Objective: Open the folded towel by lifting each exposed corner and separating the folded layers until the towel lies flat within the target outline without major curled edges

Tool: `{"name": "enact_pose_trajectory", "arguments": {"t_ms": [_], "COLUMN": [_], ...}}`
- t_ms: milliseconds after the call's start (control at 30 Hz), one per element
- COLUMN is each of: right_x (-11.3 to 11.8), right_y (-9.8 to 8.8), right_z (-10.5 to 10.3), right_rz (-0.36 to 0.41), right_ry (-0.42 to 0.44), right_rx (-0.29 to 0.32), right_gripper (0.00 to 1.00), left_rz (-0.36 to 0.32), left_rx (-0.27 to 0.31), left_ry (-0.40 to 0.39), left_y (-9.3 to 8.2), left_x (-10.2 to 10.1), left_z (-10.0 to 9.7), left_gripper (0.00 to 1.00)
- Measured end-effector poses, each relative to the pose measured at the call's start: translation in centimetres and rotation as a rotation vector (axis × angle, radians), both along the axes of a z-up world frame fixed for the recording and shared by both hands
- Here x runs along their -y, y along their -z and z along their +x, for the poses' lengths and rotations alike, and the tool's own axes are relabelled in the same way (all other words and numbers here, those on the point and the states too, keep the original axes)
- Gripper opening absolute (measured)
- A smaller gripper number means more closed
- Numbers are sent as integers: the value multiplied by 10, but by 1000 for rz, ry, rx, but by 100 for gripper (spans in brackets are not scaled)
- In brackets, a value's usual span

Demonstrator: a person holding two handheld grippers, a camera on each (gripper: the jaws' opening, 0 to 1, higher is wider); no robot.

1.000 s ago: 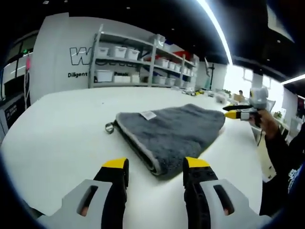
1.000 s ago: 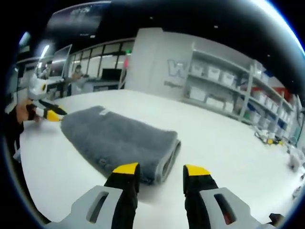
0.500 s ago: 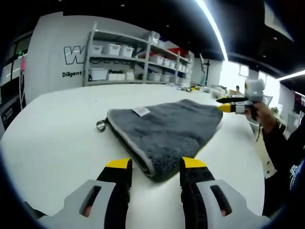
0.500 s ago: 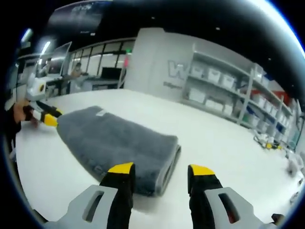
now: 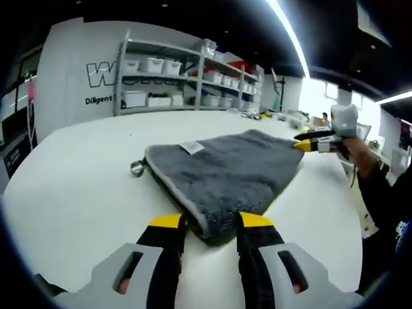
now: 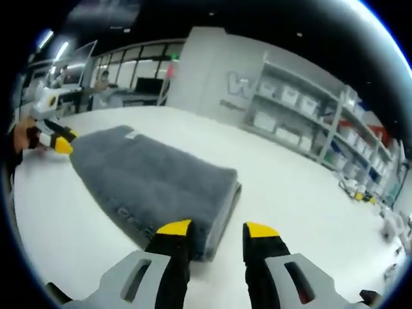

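Observation:
A grey folded towel lies on the white table, with a white label and a small loop at its left edge. My left gripper is open, and the towel's near corner sits just between its yellow tips. The right gripper, held by a hand, hovers at the towel's far end. In the right gripper view the towel shows its stacked layers at the near corner. My right gripper stands open around that corner. The left gripper is at the towel's far left end.
Metal shelves with white bins stand along the back wall. Small items lie on the table's far side. A person's dark sleeve fills the right edge. Bare table surrounds the towel.
Both grippers have moved closer to the towel, so its corners now sit between their tips. Each pair of jaws has narrowed a little.

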State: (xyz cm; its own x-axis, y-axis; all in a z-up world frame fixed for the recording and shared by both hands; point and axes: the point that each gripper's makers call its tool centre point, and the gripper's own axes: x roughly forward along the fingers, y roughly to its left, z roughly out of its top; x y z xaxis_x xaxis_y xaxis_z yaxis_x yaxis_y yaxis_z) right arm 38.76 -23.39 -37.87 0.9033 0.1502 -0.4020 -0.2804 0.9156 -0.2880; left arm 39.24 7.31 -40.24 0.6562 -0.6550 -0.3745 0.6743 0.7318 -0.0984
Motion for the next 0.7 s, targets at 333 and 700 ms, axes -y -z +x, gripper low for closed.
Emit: {"name": "enact_pose_trajectory", "arguments": {"t_ms": [333,700], "right_x": [-3,-4], "right_y": [22,20], "right_z": [0,-1], "right_rz": [27,5], "right_ry": [-21,-22], "right_rx": [-66,-60], "right_gripper": [12,13], "left_rz": [-33,26], "left_rx": [-5,11], "left_ry": [5,15], "left_y": [-5,0], "left_x": [3,3], "left_z": [0,0], "left_gripper": [23,15]}}
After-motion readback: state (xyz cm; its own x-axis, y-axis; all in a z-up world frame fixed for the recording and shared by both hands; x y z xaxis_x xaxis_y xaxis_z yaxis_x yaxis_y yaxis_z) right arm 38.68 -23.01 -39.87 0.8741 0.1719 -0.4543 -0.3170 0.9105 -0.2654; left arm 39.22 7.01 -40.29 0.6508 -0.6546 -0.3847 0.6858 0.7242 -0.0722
